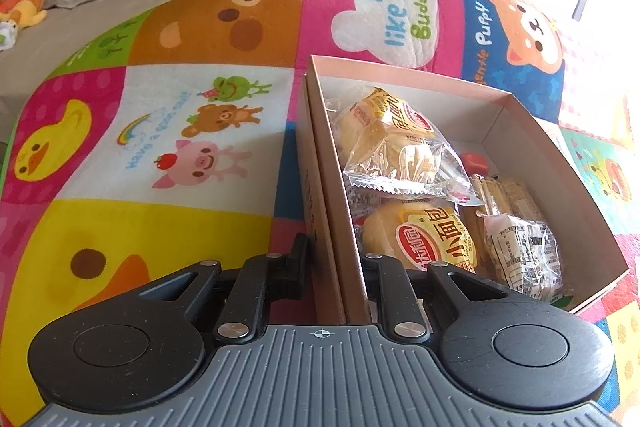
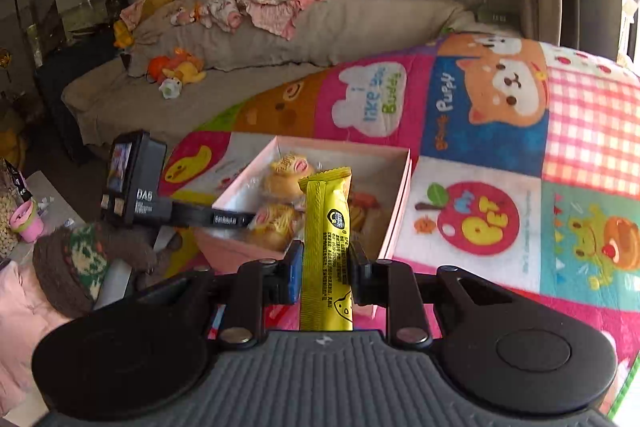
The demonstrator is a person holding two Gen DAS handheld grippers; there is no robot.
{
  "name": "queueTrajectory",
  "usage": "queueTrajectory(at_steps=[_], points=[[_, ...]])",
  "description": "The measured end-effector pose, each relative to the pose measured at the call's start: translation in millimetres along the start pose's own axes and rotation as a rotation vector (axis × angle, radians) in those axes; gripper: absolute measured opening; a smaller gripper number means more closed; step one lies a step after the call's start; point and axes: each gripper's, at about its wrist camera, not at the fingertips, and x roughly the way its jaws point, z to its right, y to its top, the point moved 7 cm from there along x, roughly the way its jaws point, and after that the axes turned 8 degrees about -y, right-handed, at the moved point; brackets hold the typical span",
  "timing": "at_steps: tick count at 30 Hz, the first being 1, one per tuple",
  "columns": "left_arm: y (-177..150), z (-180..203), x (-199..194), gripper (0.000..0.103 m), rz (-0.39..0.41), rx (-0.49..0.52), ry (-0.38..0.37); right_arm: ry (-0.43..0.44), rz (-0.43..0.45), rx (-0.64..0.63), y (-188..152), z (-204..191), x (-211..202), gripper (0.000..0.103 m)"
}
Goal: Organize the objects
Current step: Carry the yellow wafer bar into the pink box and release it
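A quilted play mat [image 1: 192,227] spreads across the scene, soft fabric in bright squares printed with cartoon ducks, bears and pigs. On it sits a shallow pink cardboard box [image 1: 516,107], rectangular and stiff-walled with a pale inside. At the box's nine o'clock side, the left gripper [image 1: 332,267] has its jaws narrowed on the box's wall, one finger outside and one inside. The box holds round golden buns in crinkly clear wrappers [image 1: 400,147] with red and yellow labels, and at three o'clock of them a smaller white-wrapped pack [image 1: 520,247]. In the right wrist view, the right gripper [image 2: 325,263] clamps a long, flat, glossy yellow snack bar [image 2: 326,219] with black print, standing upright, raised in front of the box.
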Motion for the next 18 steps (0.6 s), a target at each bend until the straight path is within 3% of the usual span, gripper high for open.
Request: queueTrajectory(at_steps=[3,7,12,18], points=[[-1,0,-1,0.018,0.007,0.006,-0.002,-0.037,0.009,0.013,28,0,38,0.022],[-2,-1,-2,0.019,0.011,0.007,-0.012,-0.051,-0.067,0.096,44,6,99,0.022],[-2,-2,-2,0.019,0.018,0.007,-0.024,-0.080,-0.141,0.199,37,17,154,0.023],[-3,-1,-3,0.019,0.028,0.017,-0.018,-0.078,-0.149,0.239,19,23,170,0.029]])
